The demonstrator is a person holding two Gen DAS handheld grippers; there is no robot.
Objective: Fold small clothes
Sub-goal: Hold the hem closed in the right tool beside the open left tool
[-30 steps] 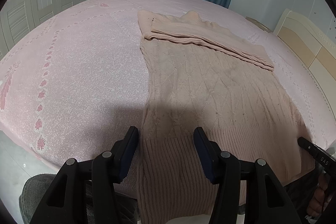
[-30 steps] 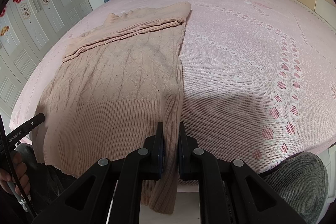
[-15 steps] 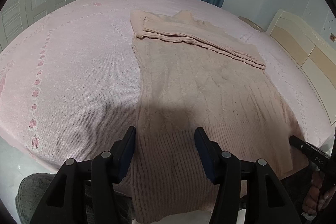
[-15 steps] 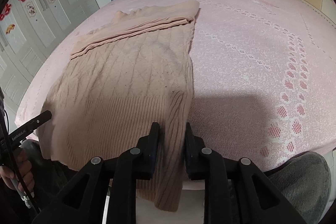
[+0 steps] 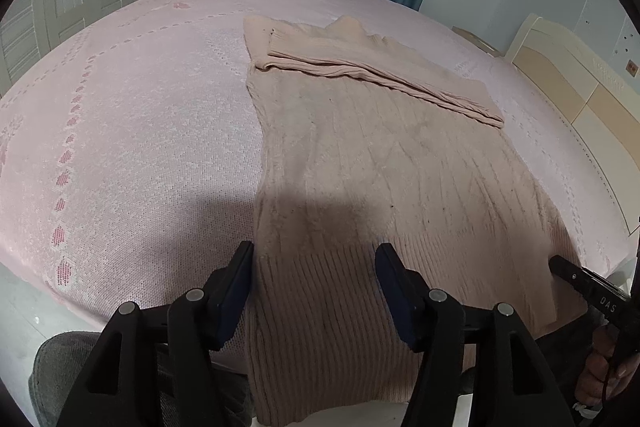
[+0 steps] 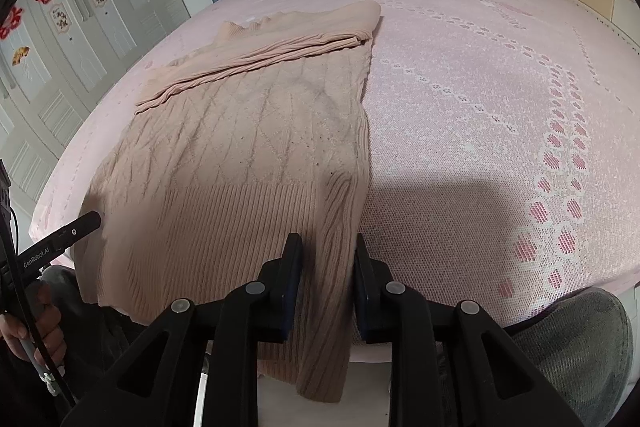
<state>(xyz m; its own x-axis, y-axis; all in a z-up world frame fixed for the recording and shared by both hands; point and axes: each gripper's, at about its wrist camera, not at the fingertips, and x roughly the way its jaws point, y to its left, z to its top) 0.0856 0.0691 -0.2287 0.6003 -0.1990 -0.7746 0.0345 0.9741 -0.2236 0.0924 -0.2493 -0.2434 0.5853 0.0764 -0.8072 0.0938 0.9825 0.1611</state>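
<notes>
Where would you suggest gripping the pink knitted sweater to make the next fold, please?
Probably the ribbed hem of the sweater, one corner per tongs, coming from the near bed edge: the hem hangs over that edge, so its corners are free to pinch, while the rest lies flat on the bedspread.

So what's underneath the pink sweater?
The sweater lies on the pink bedspread, which shows all around it. Its ribbed hem hangs over the bed's edge. Whatever lies beneath the knit itself is covered.
</notes>
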